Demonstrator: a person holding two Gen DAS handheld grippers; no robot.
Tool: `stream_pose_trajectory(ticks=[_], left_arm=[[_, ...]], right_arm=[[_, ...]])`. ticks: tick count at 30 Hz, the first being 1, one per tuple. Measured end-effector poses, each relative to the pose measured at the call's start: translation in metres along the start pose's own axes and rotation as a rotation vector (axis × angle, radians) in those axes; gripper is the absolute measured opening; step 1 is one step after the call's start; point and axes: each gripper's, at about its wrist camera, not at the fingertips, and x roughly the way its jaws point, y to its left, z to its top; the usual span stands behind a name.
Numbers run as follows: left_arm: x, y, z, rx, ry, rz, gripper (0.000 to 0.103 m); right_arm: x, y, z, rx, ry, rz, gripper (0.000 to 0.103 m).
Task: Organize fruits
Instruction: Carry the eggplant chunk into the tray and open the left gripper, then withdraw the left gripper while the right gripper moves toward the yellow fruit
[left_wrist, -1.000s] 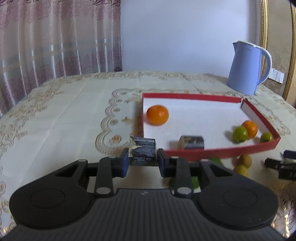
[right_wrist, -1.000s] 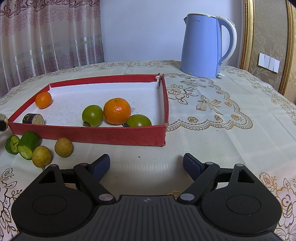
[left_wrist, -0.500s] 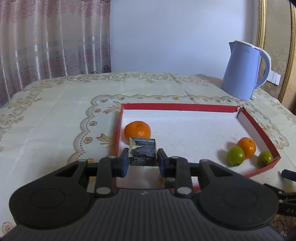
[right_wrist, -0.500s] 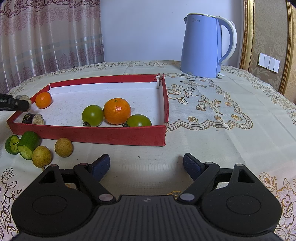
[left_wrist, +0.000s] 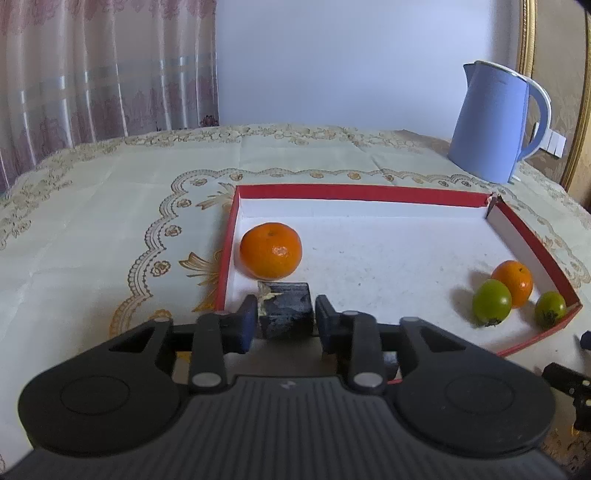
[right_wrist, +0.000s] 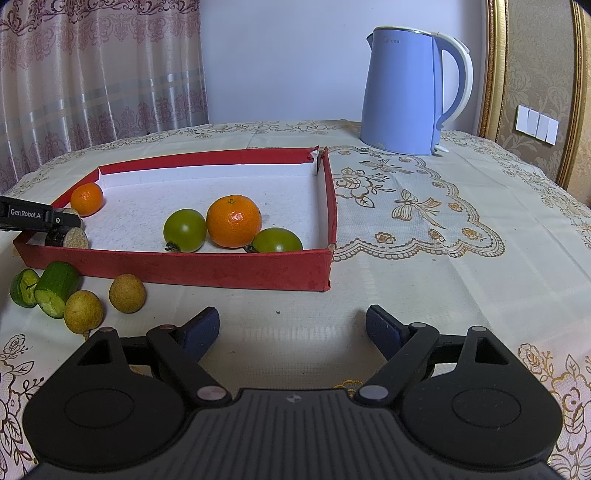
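My left gripper (left_wrist: 284, 314) hovers over the near left corner of the red tray (left_wrist: 354, 192), and its jaws are opening. A dark-skinned piece (left_wrist: 284, 306) sits low between the pads, just in front of an orange (left_wrist: 270, 251). Seen from the right wrist, that gripper (right_wrist: 40, 218) reaches in above a second dark piece (right_wrist: 68, 238) on the tray floor. One orange (right_wrist: 233, 220) and two green fruits (right_wrist: 184, 230) lie at the tray's right end. My right gripper (right_wrist: 291, 328) stands open and empty over the cloth, in front of the tray (right_wrist: 207, 269).
Outside the tray's front wall lie two green cucumber pieces (right_wrist: 57, 290) and two yellow-brown round fruits (right_wrist: 84, 312). A blue kettle (right_wrist: 402, 92) stands behind the tray at the right. An embroidered cloth covers the table, and curtains hang at the left.
My left gripper carried the dark piece from outside the tray's corner to over its floor beside the orange. The piece now sits lower between the pads. The right gripper has not moved.
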Motion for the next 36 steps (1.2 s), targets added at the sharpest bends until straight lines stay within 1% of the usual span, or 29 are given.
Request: stream_pose_trajectory(ticks=[3, 4, 5, 7, 12, 13, 14, 16, 17, 19, 23, 25, 29, 32, 36], left_arm=[[-0.005, 0.000, 0.000, 0.001, -0.007, -0.006, 0.041], [-0.008, 0.000, 0.000, 0.001, -0.013, 0.006, 0.050], [-0.010, 0.001, 0.000, -0.002, -0.018, 0.006, 0.053], [-0.016, 0.003, -0.001, -0.013, -0.016, -0.018, 0.057], [-0.033, 0.000, -0.005, -0.002, -0.029, -0.028, 0.064], [-0.036, 0.000, -0.006, -0.003, -0.035, -0.034, 0.069], [-0.041, 0.000, -0.007, -0.008, -0.042, -0.040, 0.081], [-0.053, 0.000, -0.011, -0.023, -0.085, -0.016, 0.094], [-0.059, 0.001, -0.012, -0.021, -0.102, -0.012, 0.094], [-0.067, 0.004, -0.014, -0.026, -0.112, -0.012, 0.094], [-0.078, 0.014, -0.023, -0.056, -0.109, -0.001, 0.094], [-0.082, 0.019, -0.031, -0.070, -0.106, 0.019, 0.094], [-0.087, 0.029, -0.048, -0.096, -0.090, 0.032, 0.096], [-0.088, 0.032, -0.059, -0.099, -0.084, 0.056, 0.096], [-0.087, 0.032, -0.072, -0.085, -0.052, 0.029, 0.096]], right_arm=[[0.000, 0.000, 0.000, 0.000, 0.000, 0.000, 0.087], [0.000, 0.000, 0.000, 0.000, 0.000, 0.000, 0.087], [0.000, 0.000, 0.000, 0.000, 0.000, 0.000, 0.087], [0.000, 0.000, 0.000, 0.000, 0.000, 0.000, 0.087], [0.000, 0.000, 0.000, 0.000, 0.000, 0.000, 0.087], [0.000, 0.000, 0.000, 0.000, 0.000, 0.000, 0.087], [0.000, 0.000, 0.000, 0.000, 0.000, -0.001, 0.087], [0.000, 0.000, 0.000, 0.000, 0.000, -0.001, 0.087], [0.000, 0.000, 0.000, 0.000, 0.000, -0.001, 0.087], [0.000, 0.000, 0.000, 0.000, 0.000, -0.001, 0.087], [0.000, 0.000, 0.000, 0.000, 0.000, -0.001, 0.087], [0.000, 0.000, 0.000, 0.000, 0.000, -0.001, 0.087], [0.000, 0.000, 0.000, 0.000, 0.000, -0.001, 0.087], [0.000, 0.000, 0.000, 0.000, 0.000, -0.001, 0.087], [0.000, 0.000, 0.000, 0.000, 0.000, -0.002, 0.087]])
